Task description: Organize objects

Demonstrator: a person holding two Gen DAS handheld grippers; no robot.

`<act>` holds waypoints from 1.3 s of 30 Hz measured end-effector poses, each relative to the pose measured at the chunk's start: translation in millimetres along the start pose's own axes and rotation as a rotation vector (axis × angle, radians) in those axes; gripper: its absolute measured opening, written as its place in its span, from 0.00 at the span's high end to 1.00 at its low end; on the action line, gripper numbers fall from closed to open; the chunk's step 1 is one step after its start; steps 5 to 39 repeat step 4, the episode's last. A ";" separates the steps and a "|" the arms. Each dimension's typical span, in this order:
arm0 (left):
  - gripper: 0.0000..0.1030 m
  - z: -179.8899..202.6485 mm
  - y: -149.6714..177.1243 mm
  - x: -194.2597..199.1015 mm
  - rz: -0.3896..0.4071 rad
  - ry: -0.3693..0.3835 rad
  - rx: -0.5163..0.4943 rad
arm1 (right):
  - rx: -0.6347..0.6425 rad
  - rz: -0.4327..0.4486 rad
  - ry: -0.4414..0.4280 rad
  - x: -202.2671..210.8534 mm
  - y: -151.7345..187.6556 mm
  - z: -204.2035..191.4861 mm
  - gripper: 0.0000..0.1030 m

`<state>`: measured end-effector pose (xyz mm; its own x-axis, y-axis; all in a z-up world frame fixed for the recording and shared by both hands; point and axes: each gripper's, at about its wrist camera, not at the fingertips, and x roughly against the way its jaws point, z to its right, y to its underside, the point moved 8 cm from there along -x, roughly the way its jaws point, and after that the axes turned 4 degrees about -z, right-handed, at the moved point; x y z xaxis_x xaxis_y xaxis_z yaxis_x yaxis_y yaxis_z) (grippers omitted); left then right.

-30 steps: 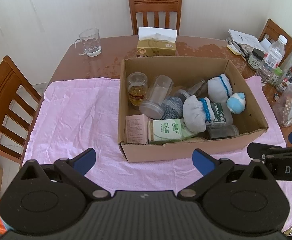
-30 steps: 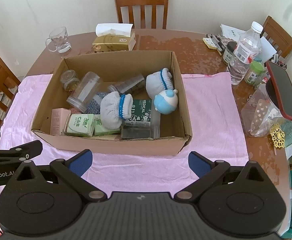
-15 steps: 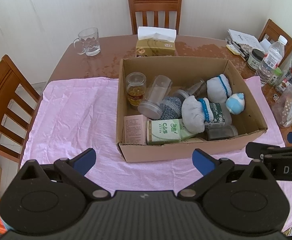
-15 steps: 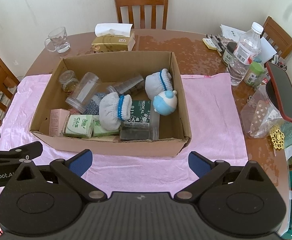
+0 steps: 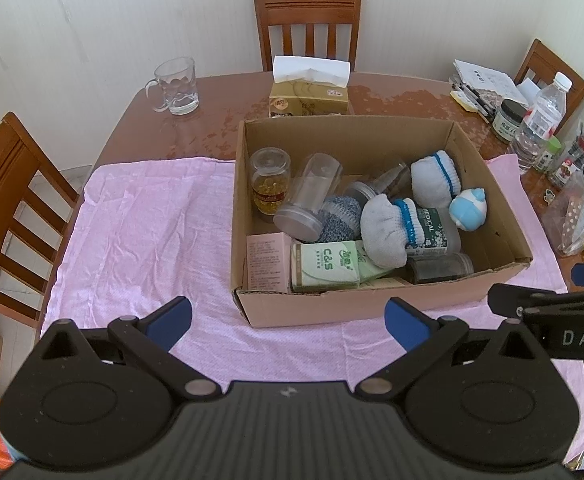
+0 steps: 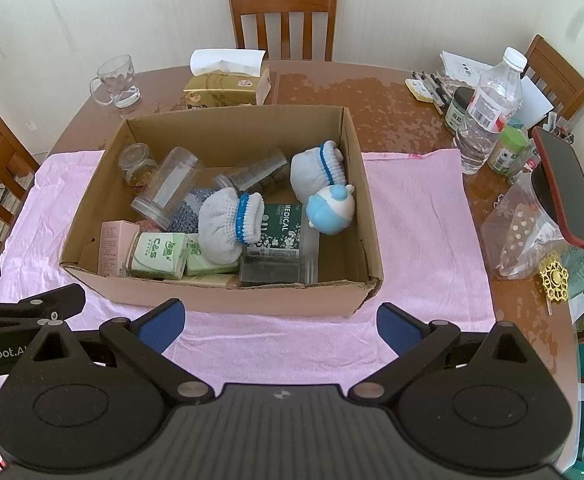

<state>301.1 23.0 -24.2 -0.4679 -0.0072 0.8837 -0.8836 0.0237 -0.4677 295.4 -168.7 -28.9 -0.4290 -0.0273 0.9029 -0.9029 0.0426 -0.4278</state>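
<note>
With both the left gripper (image 5: 287, 316) and right gripper (image 6: 277, 322) held spread and empty over the pink cloth (image 5: 139, 224), the cardboard box (image 5: 332, 304) just ahead is best entered from above, a top-lying rolled sock (image 5: 386, 232) being taken before the jars beyond.

Glass mug (image 5: 175, 87), tissue box (image 5: 310, 96), chairs (image 5: 307, 26)

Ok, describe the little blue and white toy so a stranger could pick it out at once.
Start at the open cardboard box on the pink cloth. Look along its right-hand wall, just in front of the far rolled white sock. The toy is the only smooth, rounded, sky-blue figure there; its neighbours are knitted or clear plastic.
</note>
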 end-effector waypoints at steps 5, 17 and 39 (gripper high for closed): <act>0.01 0.2 -0.2 0.8 0.001 0.003 -0.002 | 0.002 0.000 0.000 0.2 -0.1 0.5 0.00; 0.01 0.2 -0.2 0.8 0.001 0.003 -0.002 | 0.002 0.000 0.000 0.2 -0.1 0.5 0.00; 0.01 0.2 -0.2 0.8 0.001 0.003 -0.002 | 0.002 0.000 0.000 0.2 -0.1 0.5 0.00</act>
